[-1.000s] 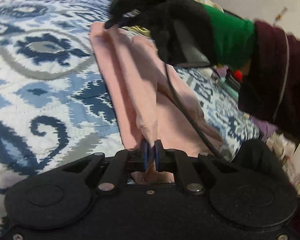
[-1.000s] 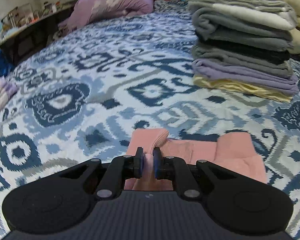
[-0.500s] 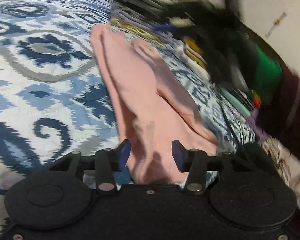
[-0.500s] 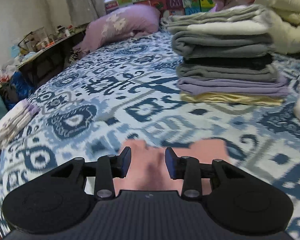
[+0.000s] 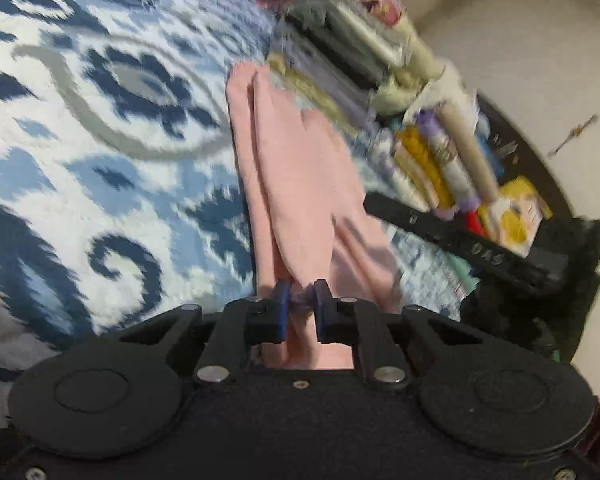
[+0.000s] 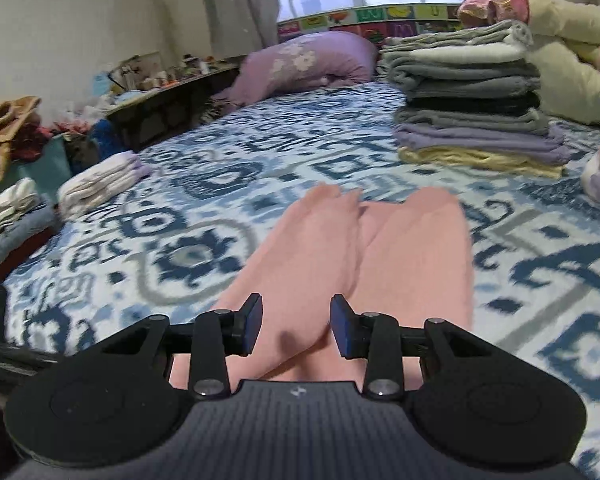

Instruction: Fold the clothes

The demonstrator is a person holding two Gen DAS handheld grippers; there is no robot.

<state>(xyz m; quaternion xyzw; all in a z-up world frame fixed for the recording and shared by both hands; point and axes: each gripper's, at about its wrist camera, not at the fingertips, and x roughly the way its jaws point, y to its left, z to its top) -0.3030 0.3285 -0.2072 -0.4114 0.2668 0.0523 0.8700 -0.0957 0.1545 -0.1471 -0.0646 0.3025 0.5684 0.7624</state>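
A pink garment [image 5: 296, 184] lies folded lengthwise on the blue patterned bedspread [image 5: 100, 128]. My left gripper [image 5: 300, 304] is shut on the near end of the pink garment, with cloth bunched between the blue pads. In the right wrist view the pink garment [image 6: 364, 248] stretches away from me with two rounded ends at the far side. My right gripper [image 6: 296, 330] is open and empty, hovering over the garment's near part. The right gripper's black body [image 5: 460, 240] shows at the right of the left wrist view.
A tall stack of folded grey, black, purple and yellow clothes [image 6: 472, 96] stands at the far right of the bed. Smaller folded piles [image 6: 100, 184] sit at the left edge. A purple pillow [image 6: 308, 64] lies at the head. Rolled items [image 5: 440, 160] sit beside the bed.
Both grippers opened half a second ago. Since then my left gripper has closed again on the garment's near end. My right gripper has opened wider and pulled back along the garment.
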